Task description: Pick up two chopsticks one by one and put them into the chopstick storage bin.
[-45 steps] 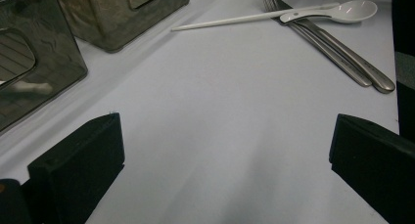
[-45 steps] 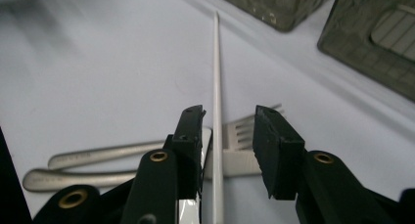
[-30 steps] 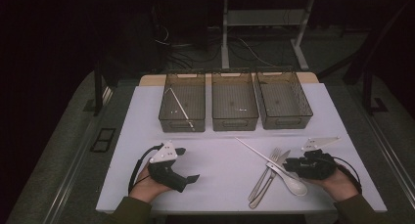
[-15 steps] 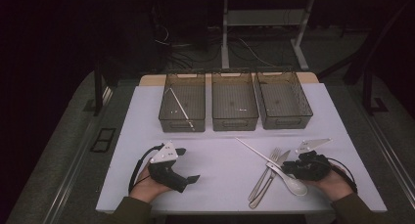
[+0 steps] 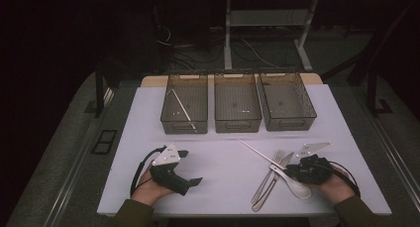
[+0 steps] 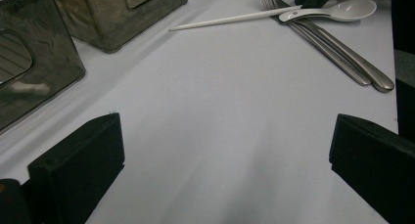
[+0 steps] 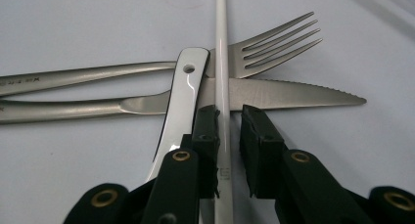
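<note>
The only writing is faint stamped lettering near the left edge of the right gripper view, on the fork point(image 7: 147, 70) handle, and a few grey characters on the chopstick point(image 7: 222, 87) low between the jaws; neither can be read.

In that view the white chopstick runs straight up the middle of the frame, lying over the knife point(image 7: 274, 94) blade, the fork neck and beside the white spoon point(image 7: 183, 101) handle. The right gripper point(image 7: 226, 136) has its two black jaws on either side of the chopstick. They have just been closing and now stand narrow: the left one sits against the stick, while a slim gap shows between the stick and the right one, so it is not yet pinched.

In the high view the right gripper point(image 5: 292, 171) lies at the lower right of the frame, at the heap of cutlery, with the chopstick point(image 5: 260, 153) slanting away from it toward the upper left. The spoon point(image 5: 297, 186) bowl lies just below the gripper.

The left gripper point(image 5: 190, 166) rests at the lower left of the high view, well apart from the cutlery. In the left gripper view its jaws stand wide at the bottom corners with bare white table point(image 6: 220, 136) between them, holding nothing.

Three clear bins point(image 5: 237, 108) stand in a row across the upper middle of the high view; the leftmost has a thin white stick point(image 5: 179, 105) inside.
</note>
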Motion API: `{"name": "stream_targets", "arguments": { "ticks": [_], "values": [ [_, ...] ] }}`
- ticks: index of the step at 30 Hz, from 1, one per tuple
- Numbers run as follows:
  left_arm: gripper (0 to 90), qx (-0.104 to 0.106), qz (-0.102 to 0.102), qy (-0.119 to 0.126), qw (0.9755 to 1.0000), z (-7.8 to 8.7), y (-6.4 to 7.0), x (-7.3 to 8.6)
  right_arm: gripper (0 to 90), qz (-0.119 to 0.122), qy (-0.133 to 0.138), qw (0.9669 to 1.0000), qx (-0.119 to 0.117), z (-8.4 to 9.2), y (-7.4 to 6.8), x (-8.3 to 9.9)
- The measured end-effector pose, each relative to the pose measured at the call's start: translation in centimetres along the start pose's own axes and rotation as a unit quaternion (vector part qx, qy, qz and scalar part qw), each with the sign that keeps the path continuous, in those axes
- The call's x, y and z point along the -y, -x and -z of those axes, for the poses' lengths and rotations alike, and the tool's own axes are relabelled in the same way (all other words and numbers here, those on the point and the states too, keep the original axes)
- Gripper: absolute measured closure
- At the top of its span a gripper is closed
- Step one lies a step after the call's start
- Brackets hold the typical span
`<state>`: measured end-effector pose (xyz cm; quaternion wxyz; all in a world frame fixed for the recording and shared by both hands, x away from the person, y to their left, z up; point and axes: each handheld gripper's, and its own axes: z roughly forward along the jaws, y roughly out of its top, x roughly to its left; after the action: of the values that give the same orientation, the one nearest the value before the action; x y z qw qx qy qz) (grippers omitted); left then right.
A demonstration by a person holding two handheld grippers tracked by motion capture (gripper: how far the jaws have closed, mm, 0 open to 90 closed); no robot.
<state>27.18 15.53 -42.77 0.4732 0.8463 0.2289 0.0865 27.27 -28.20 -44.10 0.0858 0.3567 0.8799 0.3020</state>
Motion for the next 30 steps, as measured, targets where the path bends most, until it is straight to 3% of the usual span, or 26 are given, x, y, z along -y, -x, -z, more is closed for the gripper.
{"name": "stream_targets", "arguments": {
  "ticks": [6, 10, 19, 30],
  "values": [
    [0.0, 0.0, 0.0, -0.001, 1.0, 0.0, 0.1, 0.0, 77.5, 0.021, 0.0, 0.9997, 0.013, 0.0, -0.4, 0.1],
    [0.0, 0.0, 0.001, -0.001, 1.0, -0.1, 0.1, 0.0, 83.1, 0.012, 0.001, 0.9998, 0.019, 0.0, -0.4, 0.1],
    [0.0, 0.0, 0.001, 0.001, 1.0, 0.0, 0.0, 0.0, 83.6, -0.007, 0.002, 1.0, 0.005, 0.2, 0.1, -0.1],
    [0.0, 0.0, 0.003, 0.001, 1.0, 0.0, -0.1, 0.0, 83.6, -0.028, 0.036, 0.9989, -0.007, 1.9, 0.6, -0.3]
  ]
}}
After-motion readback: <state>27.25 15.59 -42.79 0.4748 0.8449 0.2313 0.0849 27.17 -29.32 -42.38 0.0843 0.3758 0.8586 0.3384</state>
